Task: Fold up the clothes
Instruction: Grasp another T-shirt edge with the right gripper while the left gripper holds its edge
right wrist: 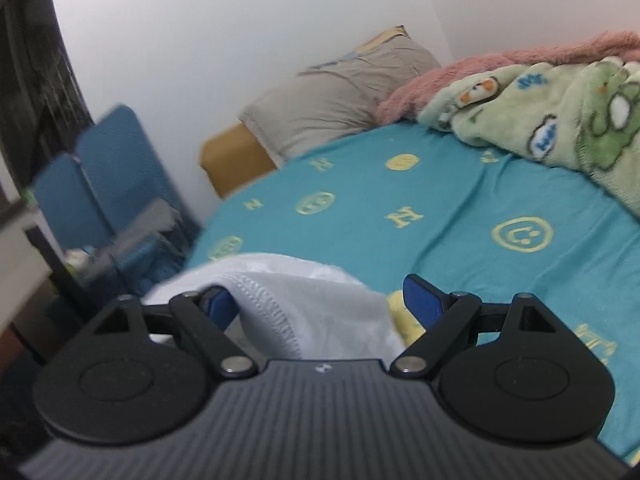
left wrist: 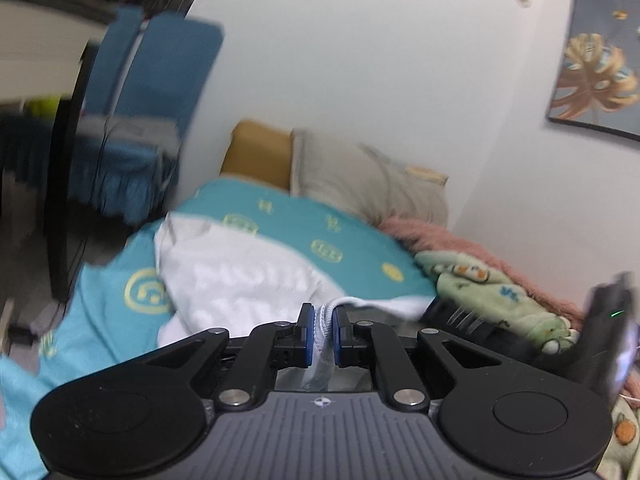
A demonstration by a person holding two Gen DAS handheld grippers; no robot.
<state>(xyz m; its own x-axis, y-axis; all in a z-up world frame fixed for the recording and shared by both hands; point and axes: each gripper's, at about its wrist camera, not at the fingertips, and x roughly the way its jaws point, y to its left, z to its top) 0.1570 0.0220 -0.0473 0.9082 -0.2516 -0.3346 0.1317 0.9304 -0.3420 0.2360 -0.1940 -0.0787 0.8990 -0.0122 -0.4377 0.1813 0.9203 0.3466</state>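
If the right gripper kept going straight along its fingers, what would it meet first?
The white garment already lies between the open right gripper fingers. Beyond it, probably the teal bedsheet, since the gripper tilts downward; depth is hard to judge.

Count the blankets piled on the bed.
2: a green cartoon-print blanket along the bed's wall side, and a pink fuzzy blanket behind it, beside the pillow. More may be hidden.
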